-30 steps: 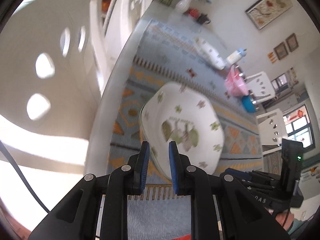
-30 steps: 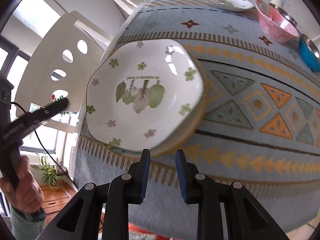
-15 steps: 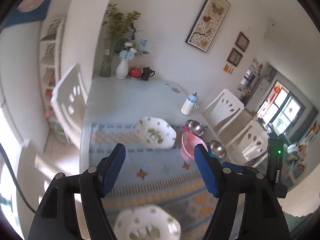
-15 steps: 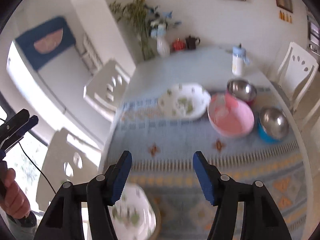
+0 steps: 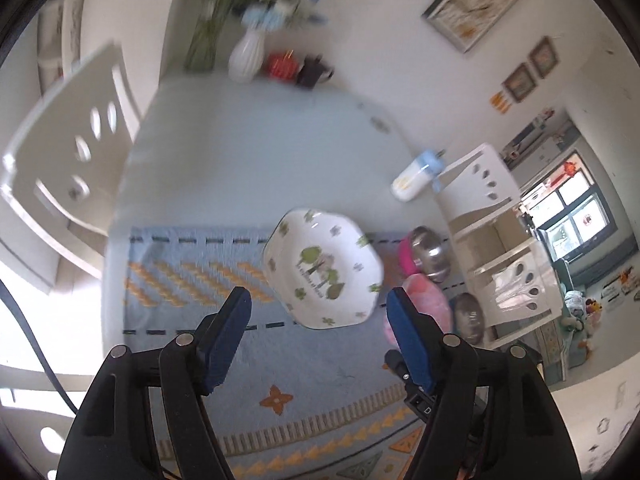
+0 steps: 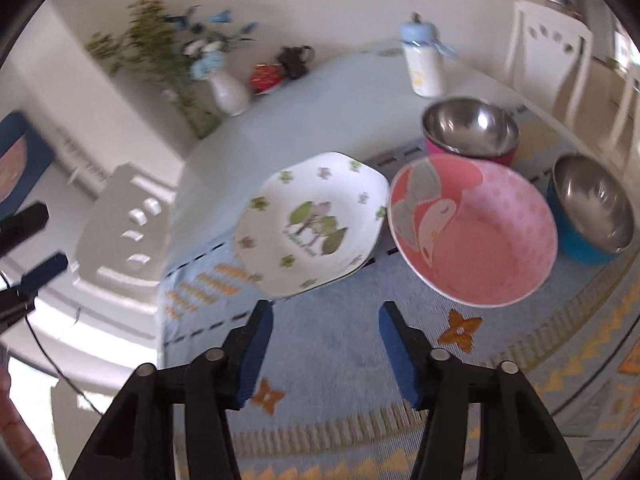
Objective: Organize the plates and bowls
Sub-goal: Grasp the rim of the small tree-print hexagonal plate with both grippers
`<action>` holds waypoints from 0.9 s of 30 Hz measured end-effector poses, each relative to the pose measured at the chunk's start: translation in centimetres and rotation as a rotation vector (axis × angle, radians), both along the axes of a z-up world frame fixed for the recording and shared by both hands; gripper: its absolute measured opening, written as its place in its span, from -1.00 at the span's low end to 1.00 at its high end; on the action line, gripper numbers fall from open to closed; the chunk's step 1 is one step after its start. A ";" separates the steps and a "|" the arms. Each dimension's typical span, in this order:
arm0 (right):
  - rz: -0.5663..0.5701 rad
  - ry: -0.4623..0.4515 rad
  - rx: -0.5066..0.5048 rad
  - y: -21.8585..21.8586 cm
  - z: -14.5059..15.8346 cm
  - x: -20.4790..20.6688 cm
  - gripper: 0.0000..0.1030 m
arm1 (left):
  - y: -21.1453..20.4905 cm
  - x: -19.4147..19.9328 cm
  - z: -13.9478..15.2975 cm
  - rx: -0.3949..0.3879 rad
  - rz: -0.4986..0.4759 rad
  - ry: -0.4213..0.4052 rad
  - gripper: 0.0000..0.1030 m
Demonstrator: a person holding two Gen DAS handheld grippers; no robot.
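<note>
A white plate with green leaf prints (image 5: 322, 270) (image 6: 310, 224) lies on the patterned blue table runner (image 6: 340, 360). To its right sits a pink flamingo bowl (image 6: 476, 236) (image 5: 424, 294). Behind that is a steel bowl with a pink outside (image 6: 470, 128) (image 5: 428, 250), and a steel bowl with a blue outside (image 6: 592, 208) stands at the far right. My left gripper (image 5: 318, 320) is open and empty, just short of the plate. My right gripper (image 6: 326, 336) is open and empty, in front of the plate and the pink bowl.
A white and blue bottle (image 6: 424, 60) (image 5: 416, 176), a white vase with flowers (image 6: 228, 90), a red pot and a dark cup stand at the table's far end. White chairs (image 5: 68, 168) (image 6: 548, 56) flank the table on both sides.
Both grippers let go of the first plate, opened wide and moved forward over the table. The second plate and the bowls are now much closer.
</note>
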State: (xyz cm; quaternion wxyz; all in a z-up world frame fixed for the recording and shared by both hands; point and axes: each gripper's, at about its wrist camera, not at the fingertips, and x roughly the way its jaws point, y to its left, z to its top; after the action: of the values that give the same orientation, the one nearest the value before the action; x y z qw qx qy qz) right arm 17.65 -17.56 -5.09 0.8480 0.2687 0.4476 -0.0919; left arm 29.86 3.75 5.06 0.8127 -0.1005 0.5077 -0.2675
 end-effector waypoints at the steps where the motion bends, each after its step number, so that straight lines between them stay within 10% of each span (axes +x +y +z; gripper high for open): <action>1: -0.020 0.010 0.000 -0.2 -0.7 0.4 -0.01 | -0.1 0.6 -1.2 -0.002 -0.002 0.022 0.29; 9: -0.135 0.002 0.009 -0.3 -4.0 3.1 -0.06 | -3.1 4.9 -12.5 0.059 0.000 0.178 -0.60; 27: -0.092 0.074 -0.063 -0.3 -7.5 8.5 -0.49 | -6.3 5.8 -17.6 0.031 -0.065 0.193 -0.78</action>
State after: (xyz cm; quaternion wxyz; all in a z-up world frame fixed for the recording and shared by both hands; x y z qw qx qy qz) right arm 26.18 -17.89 -12.57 0.8337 0.2588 0.4626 -0.1546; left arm 35.70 -2.55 -12.50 0.7525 -0.0965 0.5907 -0.2747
